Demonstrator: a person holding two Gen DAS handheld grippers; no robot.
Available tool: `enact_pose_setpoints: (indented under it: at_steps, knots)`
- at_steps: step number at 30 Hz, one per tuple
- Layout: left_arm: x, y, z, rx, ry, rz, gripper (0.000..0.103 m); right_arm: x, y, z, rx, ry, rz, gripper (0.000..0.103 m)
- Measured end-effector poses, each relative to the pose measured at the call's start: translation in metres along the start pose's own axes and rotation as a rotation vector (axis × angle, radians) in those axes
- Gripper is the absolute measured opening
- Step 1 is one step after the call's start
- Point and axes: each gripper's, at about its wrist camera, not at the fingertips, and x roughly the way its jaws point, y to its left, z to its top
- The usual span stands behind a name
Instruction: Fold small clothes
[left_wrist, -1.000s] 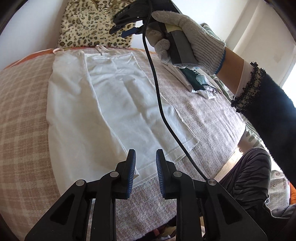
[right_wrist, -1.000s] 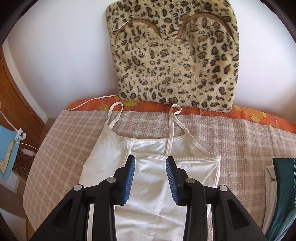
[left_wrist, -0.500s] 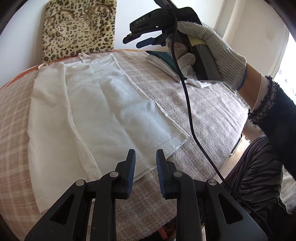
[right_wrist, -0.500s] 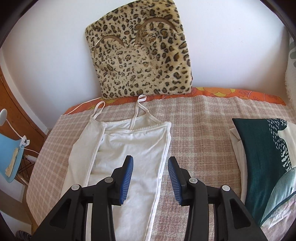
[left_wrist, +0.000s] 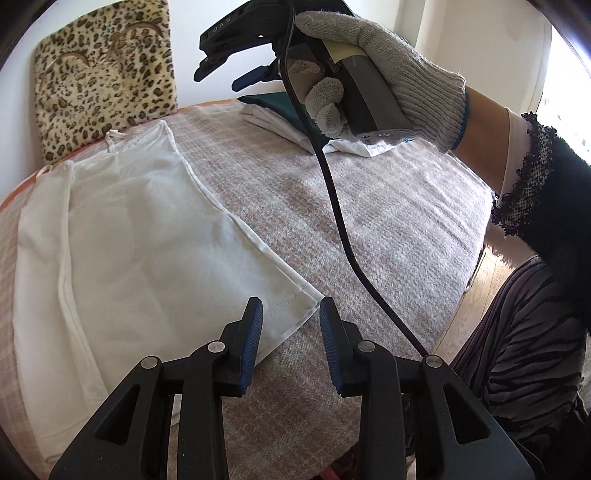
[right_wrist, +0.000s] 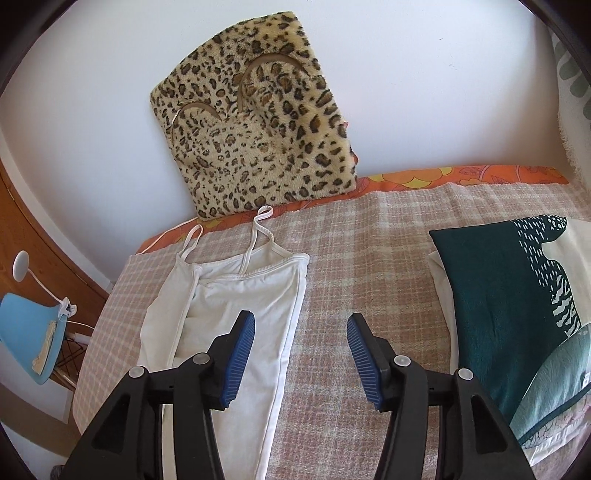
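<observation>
A white strappy camisole (left_wrist: 147, 258) lies flat on the checked blanket (left_wrist: 369, 229), its left side folded inward. My left gripper (left_wrist: 291, 310) hovers over the bottom right hem corner; its jaws are opening and the pads do not press the cloth. In the right wrist view the camisole (right_wrist: 240, 295) sits left of centre, straps toward the wall. My right gripper (right_wrist: 300, 319) hangs above the garment's right edge, its jaws opening, with only blanket (right_wrist: 369, 258) between them. A gloved hand (left_wrist: 388, 66) carries that right gripper (left_wrist: 218, 79) high over the far side.
A leopard-print cushion (right_wrist: 258, 129) leans on the wall behind the straps. A folded stack topped by dark green cloth (right_wrist: 498, 295) lies at the right. A blue lamp (right_wrist: 26, 332) stands off the left edge. A black cable (left_wrist: 332, 192) hangs across the left wrist view.
Both grippers have slid right: the left to the hem corner, the right from over the chest to the right edge. Both pairs of jaws have widened.
</observation>
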Motion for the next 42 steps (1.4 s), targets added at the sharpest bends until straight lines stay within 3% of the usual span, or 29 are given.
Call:
enact_pose_setpoints:
  at_steps: [5, 13, 15, 17, 22, 29, 37, 39, 42]
  knots:
    - [0.011, -0.015, 0.002, 0.047, 0.011, 0.000, 0.046, 0.003, -0.016, -0.002, 0.009, 0.017, -0.007, 0.056]
    - [0.023, -0.019, 0.000, 0.077, 0.032, 0.057, 0.046, 0.017, -0.027, 0.003, 0.045, 0.033, 0.019, 0.055]
    - [0.023, -0.019, -0.001, 0.092, 0.022, 0.070, 0.042, 0.023, -0.026, 0.006, 0.043, 0.039, 0.020, 0.055]
    - [0.023, -0.018, -0.001, 0.098, 0.015, 0.078, 0.029, 0.031, -0.023, 0.008, 0.038, 0.046, 0.019, 0.055]
    - [0.020, -0.002, 0.003, 0.021, 0.013, 0.035, 0.010, 0.053, -0.017, 0.014, 0.039, 0.068, 0.022, 0.055]
    - [0.015, 0.005, 0.004, -0.046, -0.007, -0.015, 0.006, 0.088, -0.006, 0.018, 0.036, 0.107, 0.022, 0.054]
    - [0.008, 0.015, 0.004, -0.138, -0.038, -0.044, 0.005, 0.133, 0.008, 0.020, -0.038, 0.166, 0.009, 0.044]
    - [0.006, 0.019, 0.003, -0.158, -0.040, -0.050, 0.005, 0.139, 0.010, 0.021, -0.058, 0.146, -0.001, 0.043]
    - [0.002, 0.021, 0.001, -0.186, -0.045, -0.062, 0.005, 0.145, 0.012, 0.026, -0.057, 0.144, 0.020, 0.022]
